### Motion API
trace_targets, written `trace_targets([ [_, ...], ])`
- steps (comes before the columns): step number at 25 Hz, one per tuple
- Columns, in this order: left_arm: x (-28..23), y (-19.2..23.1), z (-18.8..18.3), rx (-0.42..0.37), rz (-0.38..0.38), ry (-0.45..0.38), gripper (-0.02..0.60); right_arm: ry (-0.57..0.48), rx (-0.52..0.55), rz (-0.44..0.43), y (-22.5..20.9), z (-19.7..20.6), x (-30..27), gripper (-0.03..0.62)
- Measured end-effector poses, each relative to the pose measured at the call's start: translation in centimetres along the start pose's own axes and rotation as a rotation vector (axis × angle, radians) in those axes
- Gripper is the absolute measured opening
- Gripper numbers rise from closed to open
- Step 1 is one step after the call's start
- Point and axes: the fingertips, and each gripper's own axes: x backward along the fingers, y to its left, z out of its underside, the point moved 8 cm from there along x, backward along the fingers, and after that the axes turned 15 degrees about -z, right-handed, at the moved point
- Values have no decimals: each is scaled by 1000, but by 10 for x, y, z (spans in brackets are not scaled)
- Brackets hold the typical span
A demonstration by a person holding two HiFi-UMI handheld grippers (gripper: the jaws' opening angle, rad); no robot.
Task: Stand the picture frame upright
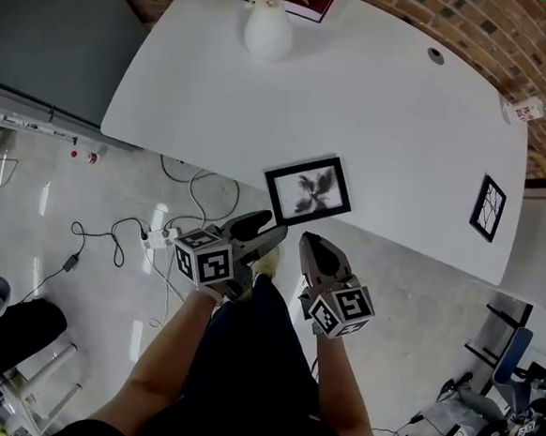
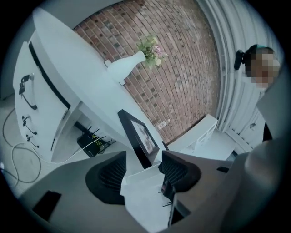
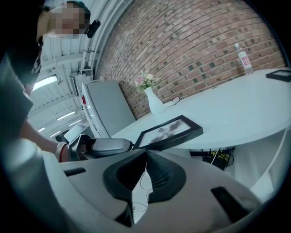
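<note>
A black picture frame [image 1: 308,190] with a grey print lies flat on the white table [image 1: 404,110], close to its near edge. My left gripper [image 1: 263,230] hovers just off that edge, short of the frame's left corner. In the left gripper view its jaws [image 2: 143,170] are open with nothing between them, and the frame [image 2: 138,136] lies just ahead. My right gripper [image 1: 310,244] is below the frame's near side, apart from it. In the right gripper view it [image 3: 145,157] is shut and empty, with the frame [image 3: 168,132] just beyond.
A white vase [image 1: 268,29] with flowers and a dark book [image 1: 310,6] stand at the table's far side. A second black frame [image 1: 487,208] is near the right edge, with a bottle [image 1: 529,109] behind it. Cables and a power strip [image 1: 155,238] lie on the floor.
</note>
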Motion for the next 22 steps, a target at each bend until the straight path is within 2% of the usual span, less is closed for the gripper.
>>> trace_targets([
  [4,-11,8,0,114,47,2,250,19,-11,1,-7,6,-4,3],
  [7,-18,11,-3,148,79,8,243,38,-16,-3,-10,10,-6,3],
  [8,-19,12,-4,153,88,8,226,41,-21,-6,-11,11,-7,3],
  [10,-20,14,-5,160,97,3,148,38,-35,-9,-13,13,-6,3],
  [12,-19,16,-4,173,104,0,118,23,-58,-15,-12,16,-6,3],
  [14,-16,15,-2,191,118,5,115,-1,-92,-32,-10,18,-6,15],
  [15,-14,14,-2,194,117,7,115,-14,-112,-45,-9,18,-6,63],
  [18,-10,16,0,198,95,3,112,-78,-195,-82,-8,18,-6,78],
  [20,-4,18,4,213,87,1,109,-147,-298,-116,-7,21,-6,79],
  [22,1,18,7,243,96,-1,106,-204,-401,-143,-6,25,-7,126],
])
